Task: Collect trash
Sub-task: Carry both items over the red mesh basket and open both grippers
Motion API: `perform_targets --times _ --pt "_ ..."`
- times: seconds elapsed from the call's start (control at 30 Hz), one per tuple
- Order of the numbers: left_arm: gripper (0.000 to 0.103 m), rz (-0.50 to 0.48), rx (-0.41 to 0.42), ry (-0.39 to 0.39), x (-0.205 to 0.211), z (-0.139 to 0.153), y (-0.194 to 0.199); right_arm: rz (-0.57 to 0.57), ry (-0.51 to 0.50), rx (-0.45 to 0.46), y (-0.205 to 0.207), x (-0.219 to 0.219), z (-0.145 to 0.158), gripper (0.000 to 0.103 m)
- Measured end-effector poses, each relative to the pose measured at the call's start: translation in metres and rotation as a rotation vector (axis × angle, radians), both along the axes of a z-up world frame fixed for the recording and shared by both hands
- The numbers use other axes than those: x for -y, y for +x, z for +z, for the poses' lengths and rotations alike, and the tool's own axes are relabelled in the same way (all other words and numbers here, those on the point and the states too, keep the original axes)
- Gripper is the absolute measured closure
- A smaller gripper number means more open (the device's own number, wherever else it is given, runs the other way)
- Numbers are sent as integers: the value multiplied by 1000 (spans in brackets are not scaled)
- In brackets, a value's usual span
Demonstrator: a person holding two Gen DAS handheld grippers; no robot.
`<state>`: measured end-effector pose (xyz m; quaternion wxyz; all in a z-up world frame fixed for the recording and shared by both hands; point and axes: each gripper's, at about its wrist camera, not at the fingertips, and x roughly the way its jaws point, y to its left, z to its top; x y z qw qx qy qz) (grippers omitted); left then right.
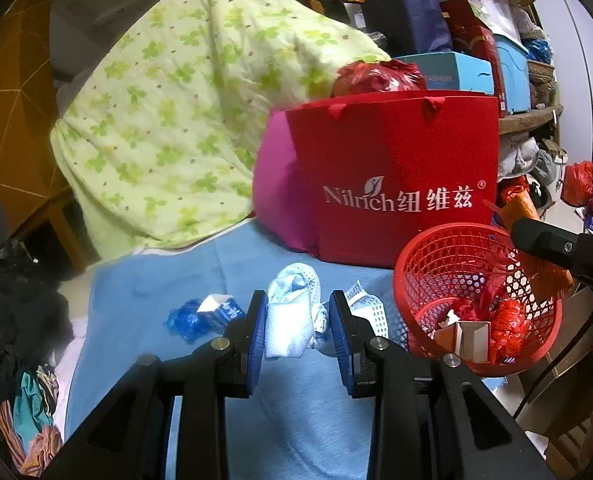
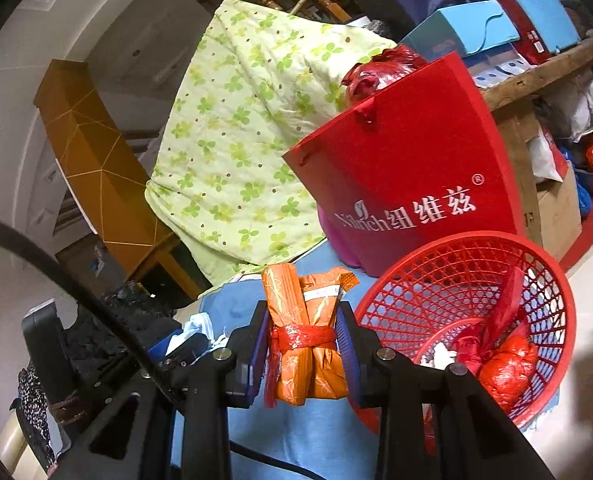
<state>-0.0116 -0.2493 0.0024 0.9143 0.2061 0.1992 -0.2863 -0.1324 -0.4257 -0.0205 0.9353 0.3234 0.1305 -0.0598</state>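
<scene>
wall: white (image 2: 12,92) | cabinet: orange wood (image 2: 96,168) | shelf: cluttered wood (image 1: 530,118)

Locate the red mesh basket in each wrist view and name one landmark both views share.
Left wrist view: the red mesh basket sits at lower right, right of the left gripper, with trash inside.
Right wrist view: the basket sits at lower right, right of the right gripper.
Shared landmark: the red paper bag with white lettering, just behind the basket.

Dim, warm indoor light; strong fisheye bending and black corners; soft blur toward edges
</scene>
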Motion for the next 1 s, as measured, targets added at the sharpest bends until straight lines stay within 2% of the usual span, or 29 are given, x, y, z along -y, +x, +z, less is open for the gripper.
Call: perform_targets --times 1.0 --pt "68 -172 16 58 79 -11 -29 -139 87 -1 -43 56 -32 66"
